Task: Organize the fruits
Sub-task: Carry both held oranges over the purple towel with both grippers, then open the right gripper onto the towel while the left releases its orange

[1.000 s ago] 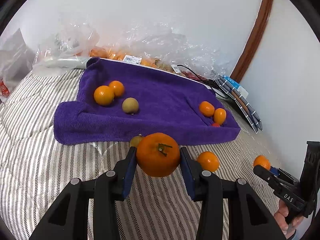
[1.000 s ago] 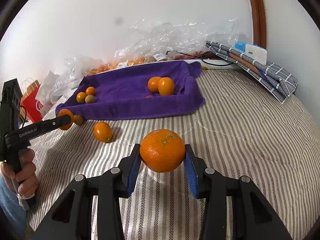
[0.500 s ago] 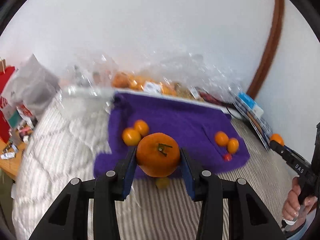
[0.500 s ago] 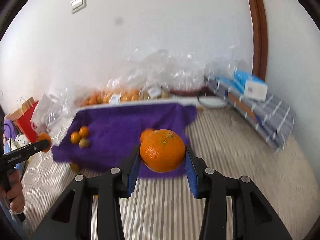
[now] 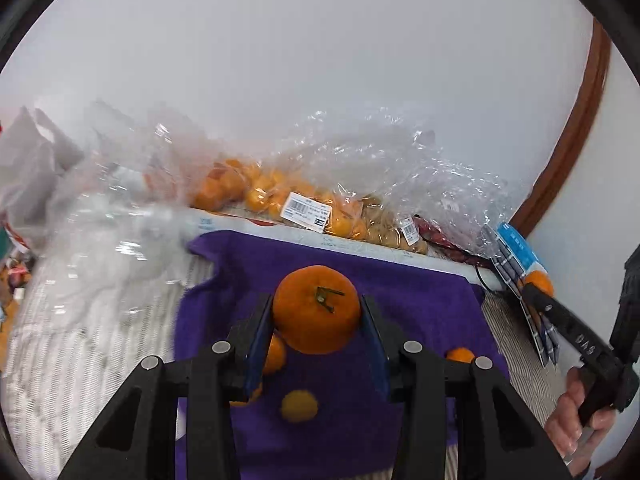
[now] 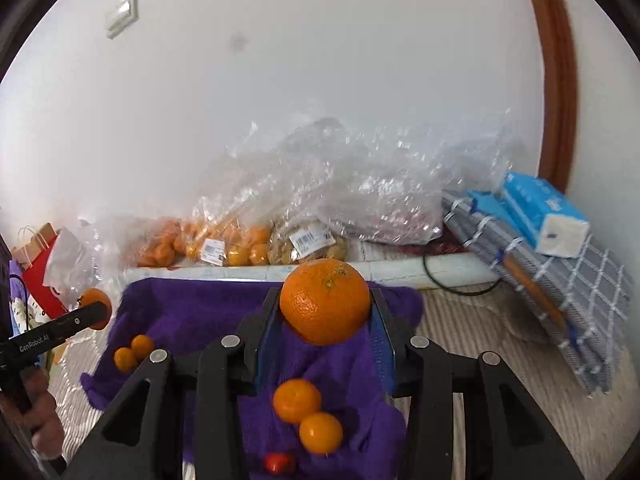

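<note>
My left gripper is shut on a stemmed orange, held above the purple towel. Below it on the towel lie a yellowish fruit and an orange partly hidden by the left finger. My right gripper is shut on a larger orange above the right part of the purple towel. Two small oranges and a small red fruit lie below it. Two more small oranges sit at the towel's left.
Clear plastic bags of oranges and tan fruit line the wall behind the towel. A folded checked cloth with a blue tissue pack lies at the right. A red paper bag stands at the left. The bed is striped.
Both grippers have risen and moved forward over the purple towel, each still holding its orange. The towel and the bags at the wall now look much closer.
</note>
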